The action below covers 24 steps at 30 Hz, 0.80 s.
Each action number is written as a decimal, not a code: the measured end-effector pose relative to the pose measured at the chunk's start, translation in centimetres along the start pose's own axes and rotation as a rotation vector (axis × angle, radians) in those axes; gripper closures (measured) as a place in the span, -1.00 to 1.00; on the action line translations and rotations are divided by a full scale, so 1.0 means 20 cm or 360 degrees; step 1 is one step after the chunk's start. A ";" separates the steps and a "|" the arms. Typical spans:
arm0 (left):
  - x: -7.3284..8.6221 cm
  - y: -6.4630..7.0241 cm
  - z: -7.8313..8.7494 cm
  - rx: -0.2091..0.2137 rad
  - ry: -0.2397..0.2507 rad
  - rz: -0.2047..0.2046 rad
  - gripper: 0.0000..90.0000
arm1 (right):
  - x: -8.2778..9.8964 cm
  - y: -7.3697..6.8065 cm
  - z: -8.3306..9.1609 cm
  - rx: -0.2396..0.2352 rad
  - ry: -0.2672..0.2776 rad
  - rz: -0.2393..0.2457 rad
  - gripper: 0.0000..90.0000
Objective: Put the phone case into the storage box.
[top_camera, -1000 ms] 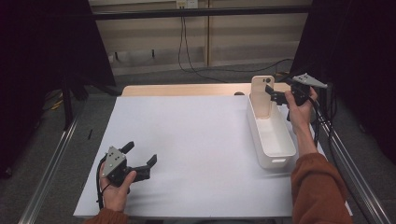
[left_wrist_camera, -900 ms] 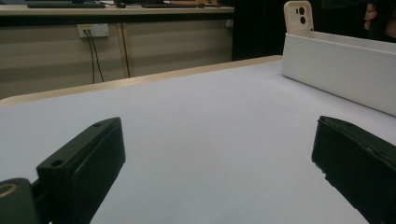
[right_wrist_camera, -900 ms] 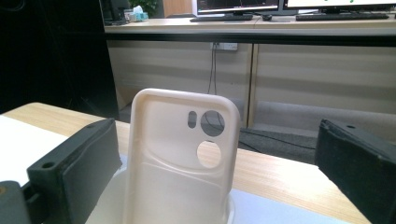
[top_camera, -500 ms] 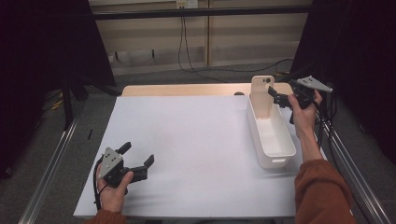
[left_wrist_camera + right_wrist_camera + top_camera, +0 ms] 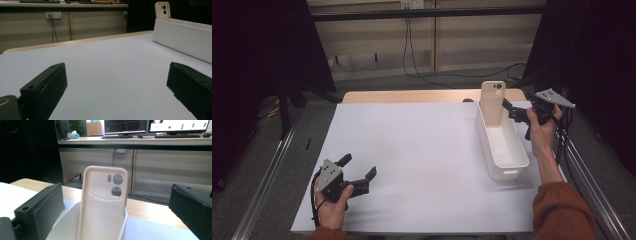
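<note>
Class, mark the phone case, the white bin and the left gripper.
phone case [image 5: 102,202], right gripper view, middle of its back.
white bin [image 5: 507,172], high view, near end wall.
left gripper [image 5: 358,170], high view, between its open jaws.

No readable text anywhere.

The monitors [image 5: 150,126] behind the desk in the right gripper view show only thin graph lines and green dots, too small to make out as characters. The cream phone case [image 5: 102,202], the white bin [image 5: 504,145] and the white table sheet [image 5: 422,160] carry no lettering or label that can be made out.
</note>
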<state>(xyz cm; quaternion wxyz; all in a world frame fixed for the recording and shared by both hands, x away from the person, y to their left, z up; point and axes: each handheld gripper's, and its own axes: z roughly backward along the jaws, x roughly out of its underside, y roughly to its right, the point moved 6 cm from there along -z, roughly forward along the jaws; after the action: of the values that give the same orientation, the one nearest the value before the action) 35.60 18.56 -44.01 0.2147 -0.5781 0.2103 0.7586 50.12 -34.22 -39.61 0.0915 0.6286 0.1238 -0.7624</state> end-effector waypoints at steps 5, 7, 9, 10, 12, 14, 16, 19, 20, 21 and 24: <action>0.00 -0.01 0.01 -0.0011 0.0002 -0.0006 -0.93 | 0.02 -0.01 0.05 0.0008 -0.0005 -0.0005 -1.00; 0.00 -0.01 0.01 -0.0011 0.0003 -0.0004 -0.93 | 0.03 -0.02 0.07 -0.0005 -0.0001 -0.0004 -1.00; 0.00 -0.01 0.01 -0.0007 0.0007 0.0000 -0.93 | 0.03 -0.03 0.08 -0.0016 0.0002 0.0000 -1.00; 0.00 -0.01 0.01 -0.0010 0.0006 -0.0003 -0.93 | 0.03 -0.04 0.09 -0.0020 -0.0002 0.0012 -1.00; 0.00 -0.01 0.02 -0.0018 0.0021 0.0007 -0.93 | 0.03 -0.06 0.11 -0.0028 0.0014 0.0030 -1.00; 0.00 -0.01 0.03 -0.0020 0.0018 -0.0002 -0.93 | 0.03 -0.07 0.13 -0.0024 0.0040 0.0035 -1.00; 0.00 -0.02 0.03 -0.0021 0.0019 0.0004 -0.93 | 0.04 -0.08 0.14 -0.0038 0.0016 0.0051 -1.00; 0.00 -0.02 0.03 -0.0027 0.0019 0.0000 -0.93 | 0.04 -0.10 0.17 -0.0036 0.0008 0.0071 -1.00; 0.00 -0.02 0.03 -0.0027 0.0020 -0.0002 -0.93 | 0.04 -0.10 0.18 -0.0041 0.0012 0.0077 -1.00; 0.00 -0.02 0.03 -0.0027 0.0018 0.0002 -0.93 | 0.04 -0.11 0.19 -0.0046 0.0019 0.0079 -1.00; 0.00 -0.02 0.03 -0.0026 0.0015 0.0003 -0.93 | 0.03 -0.13 0.23 -0.0045 0.0034 0.0095 -1.00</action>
<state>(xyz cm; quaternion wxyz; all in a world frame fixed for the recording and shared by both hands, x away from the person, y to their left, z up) 35.29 19.17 -43.86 0.2084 -0.5832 0.2056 0.7577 44.95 -33.22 -39.15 0.1219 0.6386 0.1169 -0.7508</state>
